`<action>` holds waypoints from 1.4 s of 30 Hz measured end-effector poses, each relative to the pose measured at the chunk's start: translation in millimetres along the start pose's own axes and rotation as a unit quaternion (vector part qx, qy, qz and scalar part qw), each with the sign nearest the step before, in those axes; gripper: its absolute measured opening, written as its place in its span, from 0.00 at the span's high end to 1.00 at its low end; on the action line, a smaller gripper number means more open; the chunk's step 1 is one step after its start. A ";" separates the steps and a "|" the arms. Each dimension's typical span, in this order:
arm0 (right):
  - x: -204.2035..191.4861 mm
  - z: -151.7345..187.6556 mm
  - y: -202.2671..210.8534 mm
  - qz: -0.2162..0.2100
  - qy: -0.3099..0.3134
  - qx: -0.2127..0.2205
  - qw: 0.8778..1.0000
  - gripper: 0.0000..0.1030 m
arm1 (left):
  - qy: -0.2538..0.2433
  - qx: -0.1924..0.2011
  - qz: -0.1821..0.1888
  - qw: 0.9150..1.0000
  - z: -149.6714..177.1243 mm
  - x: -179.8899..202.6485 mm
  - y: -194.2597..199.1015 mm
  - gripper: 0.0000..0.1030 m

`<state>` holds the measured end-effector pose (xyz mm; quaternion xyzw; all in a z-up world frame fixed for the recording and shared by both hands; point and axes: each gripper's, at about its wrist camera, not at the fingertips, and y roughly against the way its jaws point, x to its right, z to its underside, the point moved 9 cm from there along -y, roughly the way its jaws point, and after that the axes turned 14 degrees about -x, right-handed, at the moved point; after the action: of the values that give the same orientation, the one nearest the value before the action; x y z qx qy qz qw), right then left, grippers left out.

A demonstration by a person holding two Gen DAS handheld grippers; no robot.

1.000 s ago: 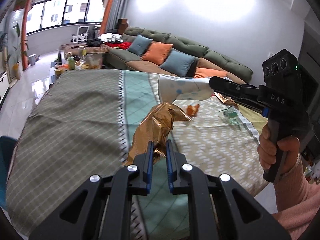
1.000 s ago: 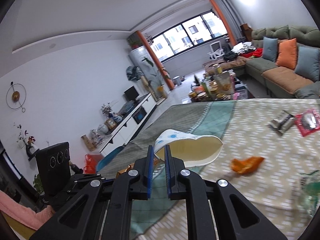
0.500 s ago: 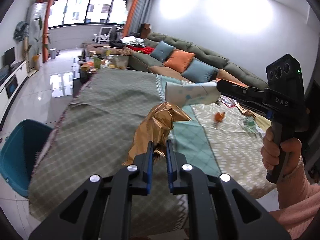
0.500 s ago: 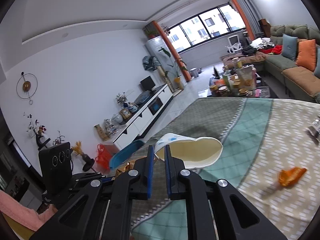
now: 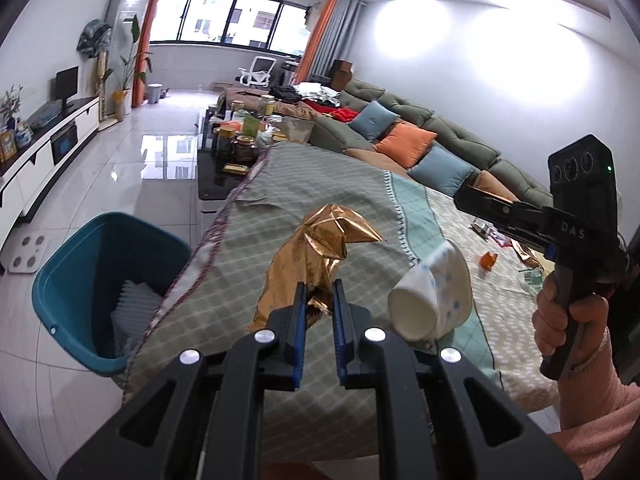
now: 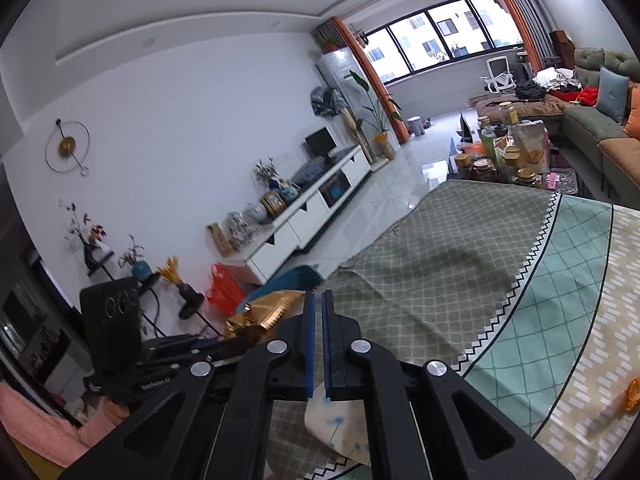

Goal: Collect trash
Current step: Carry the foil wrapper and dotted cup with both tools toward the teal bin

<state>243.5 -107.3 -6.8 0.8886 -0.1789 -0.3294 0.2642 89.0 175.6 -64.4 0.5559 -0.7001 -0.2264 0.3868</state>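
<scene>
Foil (image 5: 320,256) sits clamped in my left claw (image 5: 320,308) above the table (image 5: 304,184) near the bin (image 5: 80,280), while my right claw (image 6: 318,344) closes empty over the loose cup (image 5: 432,300).

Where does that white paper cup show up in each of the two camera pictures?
Left wrist view: the cup is at lower right of centre, tilted with its mouth toward the camera, over the tablecloth.
Right wrist view: the cup is at the bottom centre, mostly hidden beneath the right gripper, not between its fingers.
Shared landmark: the gold foil in the left gripper.
</scene>
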 end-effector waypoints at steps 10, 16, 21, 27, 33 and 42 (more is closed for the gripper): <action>67.2 54.1 -10.8 0.052 -0.104 -0.061 0.991 0.59 | 0.012 -0.005 0.009 1.000 4.2 -12.8 -7.4 0.87; 64.7 63.8 -21.0 0.013 -0.119 -0.064 0.991 0.80 | 0.018 -0.004 0.007 1.000 4.8 -17.1 -7.3 0.87; 41.2 44.9 -21.4 -0.005 -0.088 -0.055 0.995 0.94 | 0.027 0.001 -0.003 1.000 4.2 -28.9 -1.4 0.87; 2.7 9.5 -37.4 -0.021 -0.032 -0.046 0.998 0.96 | 0.048 0.015 -0.032 0.998 0.7 -56.9 13.1 0.87; -30.4 -19.2 -64.2 -0.041 0.007 -0.049 0.998 0.96 | 0.070 0.025 -0.062 0.995 -4.0 -87.8 24.8 0.87; -58.9 -44.8 -109.6 -0.065 0.028 -0.063 0.996 0.96 | 0.109 0.020 -0.086 0.990 -5.2 -134.1 22.1 0.87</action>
<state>247.4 24.7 -13.5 0.8891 -0.0921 -0.3311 0.3022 90.8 310.2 -83.6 0.6426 -0.6080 -0.1833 0.4287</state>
